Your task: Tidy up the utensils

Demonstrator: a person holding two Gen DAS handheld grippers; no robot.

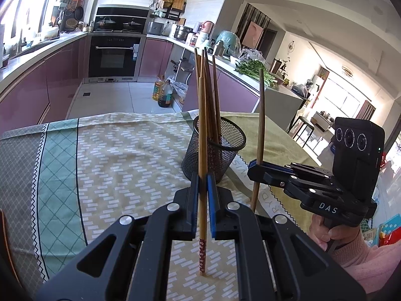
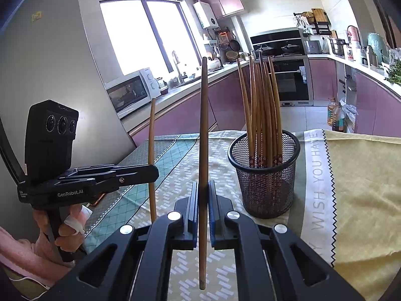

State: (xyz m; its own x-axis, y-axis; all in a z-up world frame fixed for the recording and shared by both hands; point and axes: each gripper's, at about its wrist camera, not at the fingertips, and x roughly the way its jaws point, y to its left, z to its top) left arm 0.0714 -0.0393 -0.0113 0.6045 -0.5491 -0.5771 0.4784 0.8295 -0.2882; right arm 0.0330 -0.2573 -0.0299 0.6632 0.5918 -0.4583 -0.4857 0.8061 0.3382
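my left hand-held gripper [image 1: 203, 175] clamps one chopstick [image 1: 202, 130] upright; my right hand-held gripper [image 2: 203, 184] clamps a darker chopstick [image 2: 203, 135] beside the mesh cup [image 2: 265, 175].

Chopsticks [image 2: 260, 115]: smooth wood. Holder [image 2: 264, 175]: black metal mesh. Worktop cloth [image 1: 120, 155]: matt woven fabric. Tool [image 2: 203, 215]: matt black plastic.

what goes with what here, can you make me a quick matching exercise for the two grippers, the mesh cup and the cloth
Things:
1. left gripper
2. right gripper
3. mesh cup
4. tablecloth

States:
A. holds a bundle of upright chopsticks
B. shut on a plain brown chopstick
C. spread under everything
D. shut on a chopstick with a red patterned end

Pairs: 1-D, 2-B, 3-A, 4-C
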